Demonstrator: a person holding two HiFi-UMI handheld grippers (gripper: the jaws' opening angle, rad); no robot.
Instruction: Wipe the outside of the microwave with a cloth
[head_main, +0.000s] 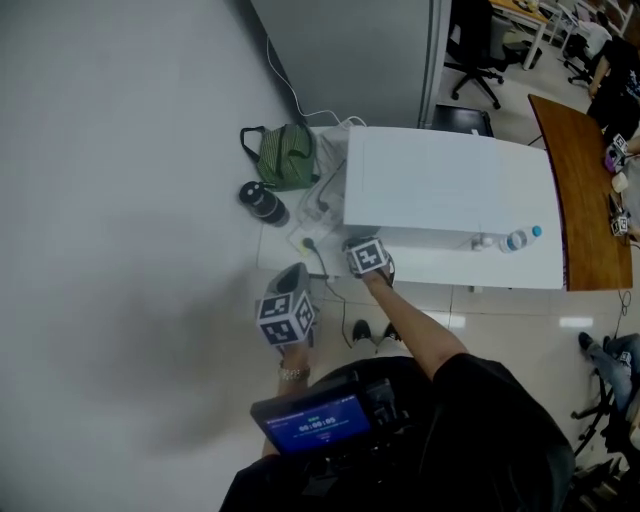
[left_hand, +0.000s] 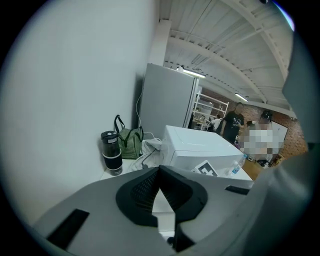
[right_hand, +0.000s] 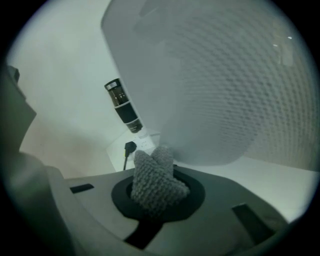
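One grey knitted cloth (right_hand: 155, 180) sits bunched between the jaws of the right tool (right_hand: 156, 189), which are clamped on it so that its folded end sticks out ahead of them. Directly in front of that tool and above the cloth rises a wall of the white microwave (right_hand: 215, 85), dotted with small vent holes. The cloth's tip lies just at the microwave's lower edge, but I cannot tell whether it touches. In the head view this tool is at the microwave's near left corner, over the white counter (head_main: 430, 268).

Ahead of the right tool and to its left, past the cloth, a black plug (right_hand: 129, 148) sits in a white socket strip, and farther on stands a dark bottle (right_hand: 123, 106) with a clear band. Beyond the bottle lies a green striped bag (head_main: 287, 155) with black handles. On the microwave's other side from the tool, a small clear water bottle (head_main: 515, 240) with a blue cap lies on the counter.

The left tool (head_main: 288, 308) is held back from the counter's edge, well apart from the microwave and to the left of the right tool. Its jaws are together with nothing between them. From it the microwave lies ahead and slightly right, the bottle and the bag ahead to the left.
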